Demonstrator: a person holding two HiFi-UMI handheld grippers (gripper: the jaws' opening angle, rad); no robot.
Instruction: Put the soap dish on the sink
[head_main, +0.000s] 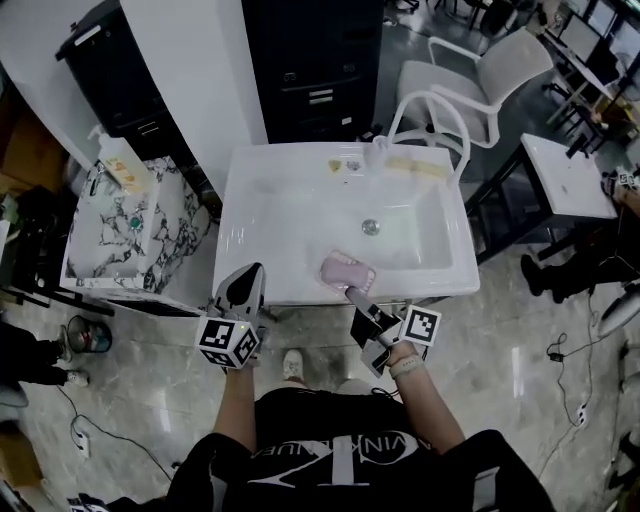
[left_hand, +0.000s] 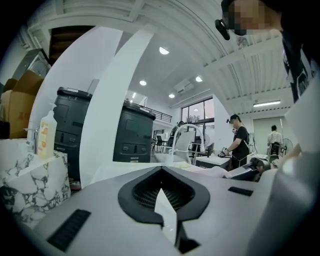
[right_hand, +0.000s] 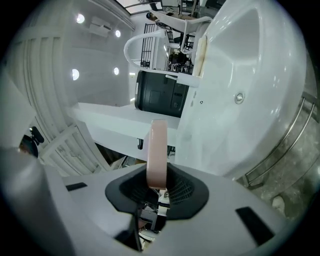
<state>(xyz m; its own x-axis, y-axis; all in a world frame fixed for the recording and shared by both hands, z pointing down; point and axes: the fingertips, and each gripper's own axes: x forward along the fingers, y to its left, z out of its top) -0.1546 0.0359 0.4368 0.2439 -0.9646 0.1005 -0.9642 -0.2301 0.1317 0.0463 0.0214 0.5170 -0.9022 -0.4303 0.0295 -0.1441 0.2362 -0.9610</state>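
A pink soap dish (head_main: 346, 272) hangs over the front rim of the white sink (head_main: 250, 180), with my right gripper (head_main: 354, 296) shut on its near edge. The right gripper view shows the dish (right_hand: 158, 150) edge-on, standing up between the jaws of the right gripper (right_hand: 156, 186), and the sink basin (right_hand: 245, 75) lies beyond it. My left gripper (head_main: 248, 280) is at the sink's front left corner with its jaws shut on nothing. From the left gripper view, the left gripper (left_hand: 162, 202) points level across the sink rim (left_hand: 125, 170) toward the faucet (left_hand: 192, 131).
A curved faucet (head_main: 378, 150) and a yellowish pad (head_main: 415, 167) sit on the sink's back rim, and the drain (head_main: 371, 227) is mid-basin. A marbled basin (head_main: 100, 270) with a soap bottle (head_main: 120, 165) stands to the left. A white chair (head_main: 490, 70) and a white table (head_main: 565, 180) stand at the right.
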